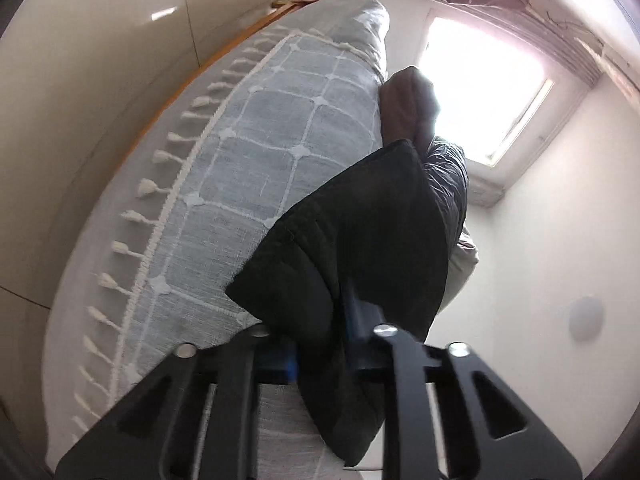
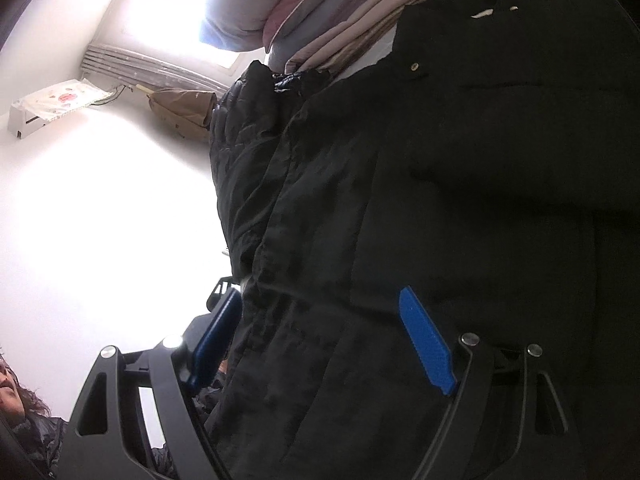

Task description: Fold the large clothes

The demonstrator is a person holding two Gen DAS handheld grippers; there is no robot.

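A large black padded coat hangs from my left gripper, whose blue pads are shut on a fold of its edge. Behind it lies a grey bedspread with a white grid and tassels. In the right wrist view the same black coat fills most of the frame. My right gripper stands wide open, with one blue finger lying against the coat's face and the other finger beside its edge. The coat's snap buttons show near the top.
A stack of folded quilts and blankets sits beyond the coat. A brown garment hangs on the white wall near a bright window. An air conditioner is on the wall. A person's face shows at the lower left.
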